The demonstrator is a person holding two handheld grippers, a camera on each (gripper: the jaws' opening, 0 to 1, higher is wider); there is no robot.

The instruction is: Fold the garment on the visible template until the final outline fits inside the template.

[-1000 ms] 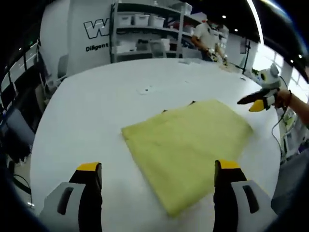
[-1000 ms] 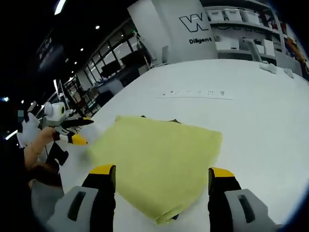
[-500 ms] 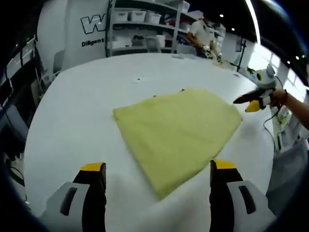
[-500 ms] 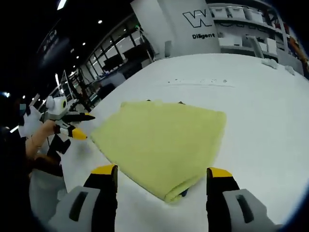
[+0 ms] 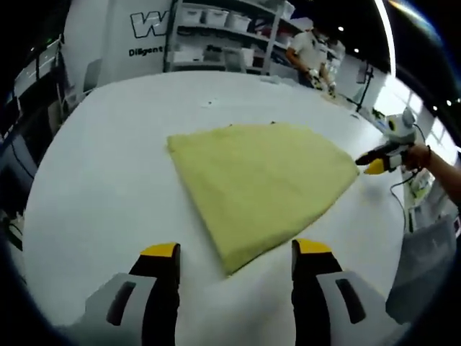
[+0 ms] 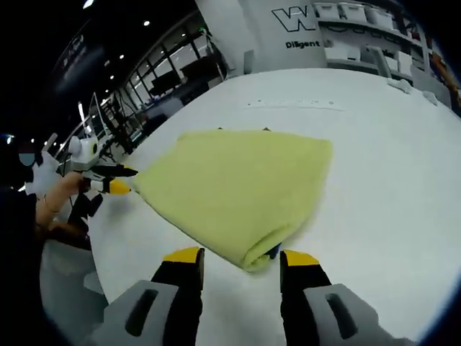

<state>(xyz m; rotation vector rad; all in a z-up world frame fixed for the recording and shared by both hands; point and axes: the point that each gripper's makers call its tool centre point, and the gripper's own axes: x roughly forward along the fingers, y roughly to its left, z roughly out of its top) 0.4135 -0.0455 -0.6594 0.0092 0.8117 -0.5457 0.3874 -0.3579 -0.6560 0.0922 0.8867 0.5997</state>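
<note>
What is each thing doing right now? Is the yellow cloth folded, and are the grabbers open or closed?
yellow garment: folded into a flat wedge, lying on the table, held by neither gripper.
left gripper: open, holding nothing, jaws either side of the garment's near corner.
right gripper: open, holding nothing, jaws just short of the garment's rolled fold.
white table: bare around the garment.
storage shelves: stocked with bins.

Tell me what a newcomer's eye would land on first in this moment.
The folded yellow garment lying flat in the middle of the white table, one corner pointing between the open left gripper. In the right gripper view the right gripper is open just short of its rolled corner. Shelves with bins stand behind.
</note>
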